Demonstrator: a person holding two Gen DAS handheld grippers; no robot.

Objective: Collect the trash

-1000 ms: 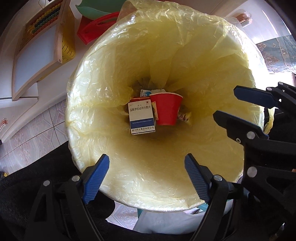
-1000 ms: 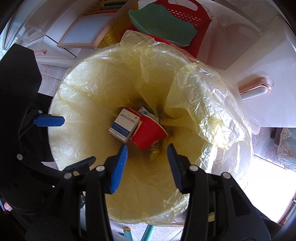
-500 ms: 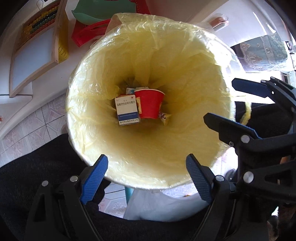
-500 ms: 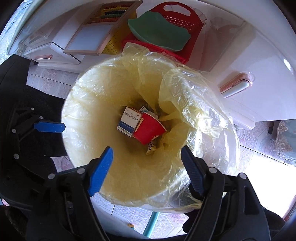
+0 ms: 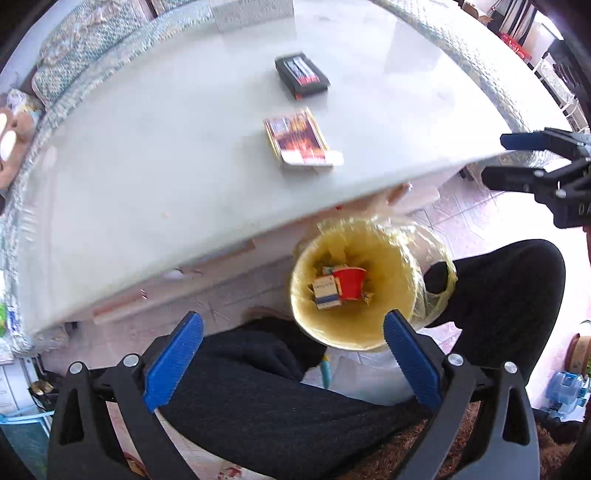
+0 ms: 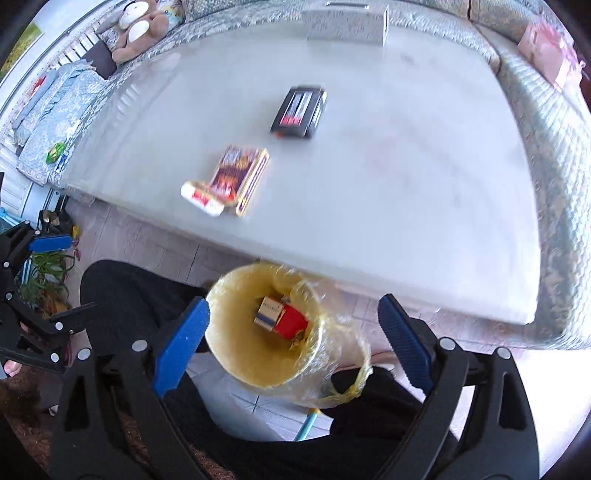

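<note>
A bin with a yellow liner [image 5: 391,325] [image 6: 236,354] stands on the floor below the table's front edge. It holds a red cup [image 5: 349,282] [image 6: 293,323], a white-and-blue box [image 5: 325,291] [image 6: 267,312] and small wrappers. On the white table [image 5: 147,166] [image 6: 406,184] lie an open orange-and-purple box [image 5: 299,140] [image 6: 236,177] and a black box [image 5: 301,74] [image 6: 299,110]. My left gripper [image 5: 291,362] is open and empty above the bin. My right gripper [image 6: 293,347] is open and empty above the bin, and also shows in the left wrist view [image 5: 517,158].
The person's dark-trousered legs [image 5: 498,295] [image 6: 129,295] flank the bin. A sofa with a teddy bear [image 6: 136,26] lies behind the table. A white box [image 6: 343,22] stands at the table's far edge. A potted plant [image 6: 44,269] stands on the floor at left.
Both grippers have risen well away from the bin, so the table top and its two boxes have come into view. The right gripper's jaws have opened wider.
</note>
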